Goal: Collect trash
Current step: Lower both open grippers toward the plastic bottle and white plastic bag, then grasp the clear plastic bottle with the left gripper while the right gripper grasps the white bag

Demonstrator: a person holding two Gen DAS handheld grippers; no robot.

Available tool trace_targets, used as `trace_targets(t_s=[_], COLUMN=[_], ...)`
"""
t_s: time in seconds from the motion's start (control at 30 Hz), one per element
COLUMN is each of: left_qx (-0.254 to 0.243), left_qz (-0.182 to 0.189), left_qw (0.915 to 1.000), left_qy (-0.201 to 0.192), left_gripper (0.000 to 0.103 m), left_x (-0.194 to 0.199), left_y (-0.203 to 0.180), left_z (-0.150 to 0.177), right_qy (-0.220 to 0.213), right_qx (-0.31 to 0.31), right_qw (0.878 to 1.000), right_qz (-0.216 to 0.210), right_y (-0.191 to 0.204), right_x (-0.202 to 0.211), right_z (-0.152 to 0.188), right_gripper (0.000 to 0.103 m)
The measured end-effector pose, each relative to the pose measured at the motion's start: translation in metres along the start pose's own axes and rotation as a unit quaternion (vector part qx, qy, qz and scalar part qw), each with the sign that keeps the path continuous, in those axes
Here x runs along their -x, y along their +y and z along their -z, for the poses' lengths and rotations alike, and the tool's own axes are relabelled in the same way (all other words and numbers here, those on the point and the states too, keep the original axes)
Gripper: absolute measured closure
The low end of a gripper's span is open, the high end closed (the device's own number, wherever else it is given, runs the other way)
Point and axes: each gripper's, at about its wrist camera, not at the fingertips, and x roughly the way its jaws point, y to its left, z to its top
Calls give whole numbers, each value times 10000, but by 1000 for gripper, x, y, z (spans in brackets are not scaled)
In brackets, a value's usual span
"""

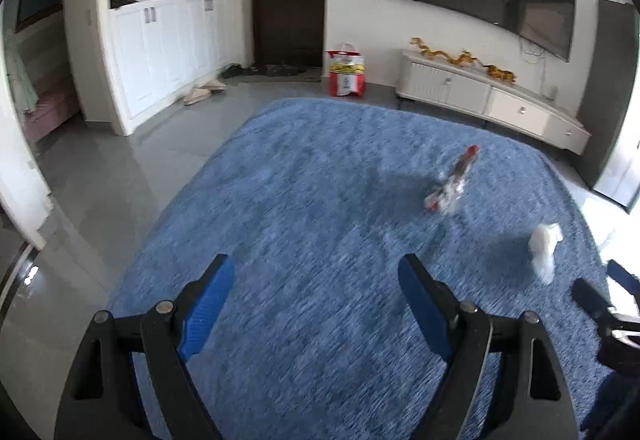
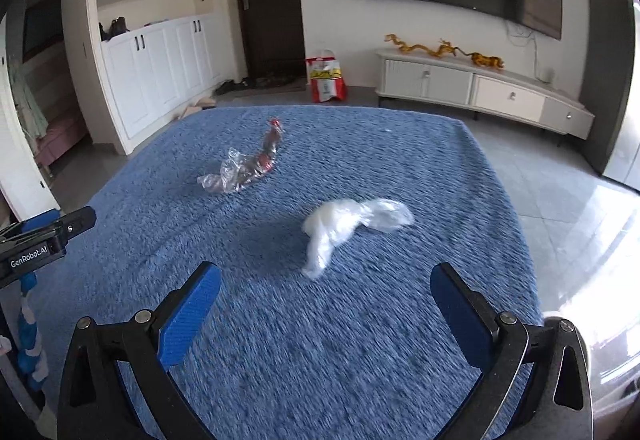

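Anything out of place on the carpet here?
Yes: a crumpled clear plastic wrapper with red print and a crumpled white plastic bag lie apart as litter on the blue carpet.

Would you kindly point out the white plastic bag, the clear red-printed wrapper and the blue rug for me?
white plastic bag point(image 2: 340, 226): right wrist view, its crumpled middle.
clear red-printed wrapper point(image 2: 248, 169): right wrist view, the middle of its twisted length.
blue rug point(image 2: 380, 151): right wrist view, a bare patch.
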Motion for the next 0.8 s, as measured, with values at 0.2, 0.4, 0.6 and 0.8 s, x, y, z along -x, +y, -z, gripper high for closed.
trace_targets(t_s=[0.2, 0.4, 0.6, 0.8], left_qx=[-392, -647, -799, -684], left_qz=[644, 1042, 1152, 1197], left_qw=[9970, 9912, 9867, 9841], left_qy=[186, 508, 825, 1124], left_gripper=[20, 20, 25, 67], left_x=[-34, -86, -132, -151], left_y=[-29, -69, -104, -110], left_z=[-28, -55, -67, -62], right_qy=[230, 466, 624, 529], right_qx=[-304, -719, -1065, -832], right_qw=[9987, 9942, 9878, 9875], right_qz=[-349, -649, -951, -1233], right_y=[-9, -24, -35, -29], right_x=[-33, -63, -84, -76], right_z=[-12, -22, -21, -21], right_gripper=[4, 24, 56, 70])
